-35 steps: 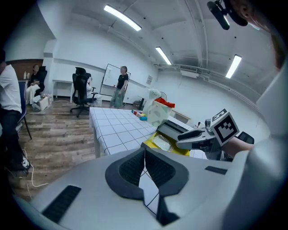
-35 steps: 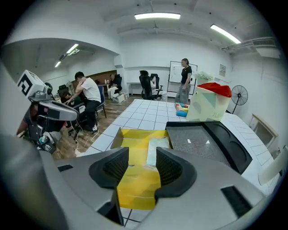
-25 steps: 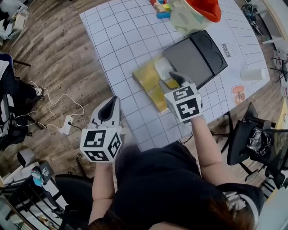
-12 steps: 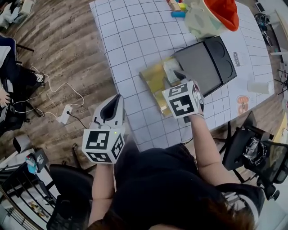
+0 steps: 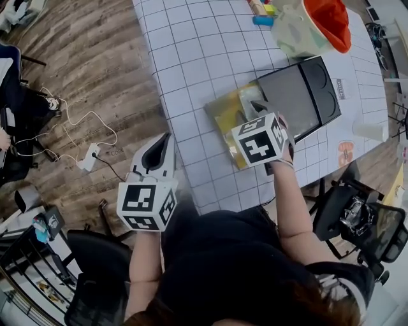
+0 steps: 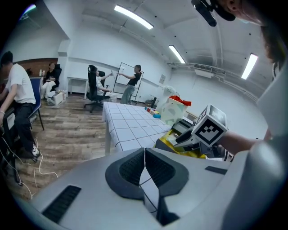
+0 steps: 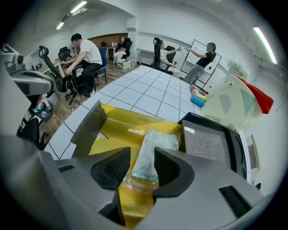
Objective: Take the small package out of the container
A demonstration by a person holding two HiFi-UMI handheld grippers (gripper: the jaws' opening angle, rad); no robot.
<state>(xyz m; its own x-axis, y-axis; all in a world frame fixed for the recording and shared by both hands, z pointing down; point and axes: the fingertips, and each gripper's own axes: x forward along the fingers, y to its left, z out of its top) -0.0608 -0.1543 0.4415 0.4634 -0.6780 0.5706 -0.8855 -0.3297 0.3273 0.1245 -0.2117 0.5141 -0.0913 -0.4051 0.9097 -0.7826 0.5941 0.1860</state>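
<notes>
A yellow container [image 5: 224, 119] lies open on the gridded white table [image 5: 191, 51], and a small clear package [image 7: 150, 152] with a pale green insert rests inside it. My right gripper [image 7: 137, 168] reaches into the container [image 7: 119, 128] with the package lying between its jaws. The jaws are closing, and I see no firm squeeze on the wrap. In the head view the right gripper [image 5: 258, 107] sits over the container's right half. My left gripper [image 6: 144, 173] is shut with nothing in it, held off the table's near-left edge above the wooden floor [image 5: 162, 141].
A black tray [image 5: 299, 95] lies against the container's right side. A pale bag with an orange lining [image 5: 312, 25] and coloured blocks [image 5: 262, 11] stand at the far end. A white cup [image 5: 368, 130] sits at the right edge. Office chairs and floor cables surround the table.
The right gripper has edged forward and lower over the container, and its jaws have narrowed around the package. The left gripper has stayed where it was.
</notes>
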